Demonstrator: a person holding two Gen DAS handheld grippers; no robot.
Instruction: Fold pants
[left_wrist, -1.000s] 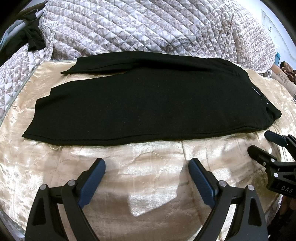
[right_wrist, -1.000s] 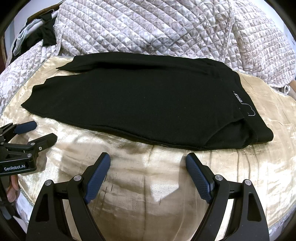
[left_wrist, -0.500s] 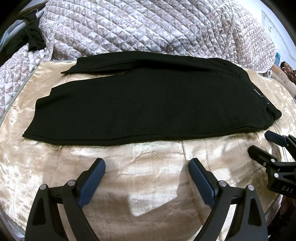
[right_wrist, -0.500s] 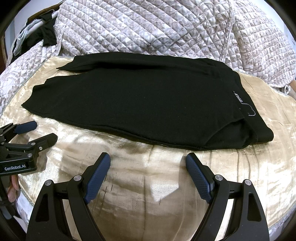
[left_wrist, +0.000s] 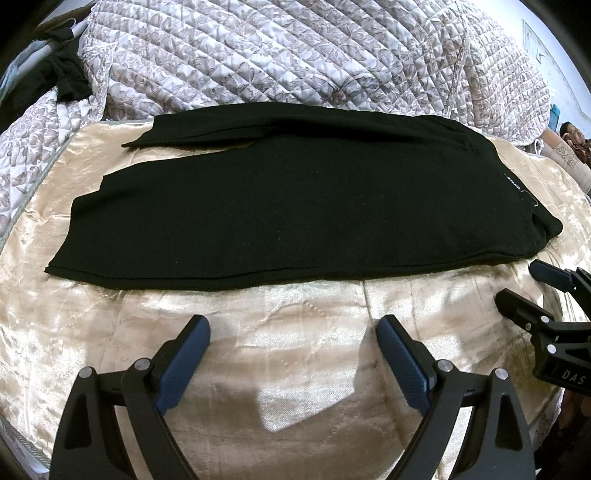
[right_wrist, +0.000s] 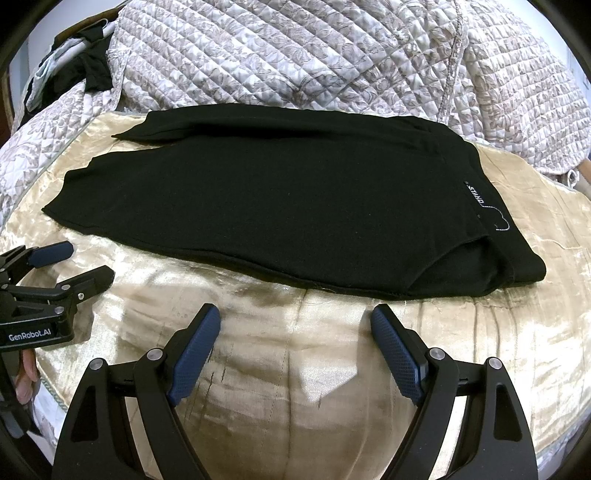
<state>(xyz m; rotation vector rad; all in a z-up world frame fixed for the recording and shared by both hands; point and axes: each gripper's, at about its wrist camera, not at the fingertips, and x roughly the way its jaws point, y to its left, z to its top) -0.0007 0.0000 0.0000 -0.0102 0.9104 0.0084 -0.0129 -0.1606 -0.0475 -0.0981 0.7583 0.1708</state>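
Observation:
Black pants (left_wrist: 295, 206) lie flat on a gold satin cover (left_wrist: 288, 332), one leg laid over the other, cuffs at the left and waistband at the right. They also show in the right wrist view (right_wrist: 277, 206), with a small label (right_wrist: 475, 195) near the waistband. My left gripper (left_wrist: 293, 332) is open and empty, a little short of the pants' near edge. My right gripper (right_wrist: 295, 325) is open and empty, near the waistband end; it shows at the right of the left wrist view (left_wrist: 524, 280). The left gripper shows at the left of the right wrist view (right_wrist: 77, 264).
A quilted grey-and-white bedspread (left_wrist: 295, 55) is heaped behind the pants. Dark clothes (left_wrist: 62, 81) lie at the far left. The cover (right_wrist: 295, 406) drops off at the bed's near edge. A seated person (left_wrist: 572, 136) is at the far right.

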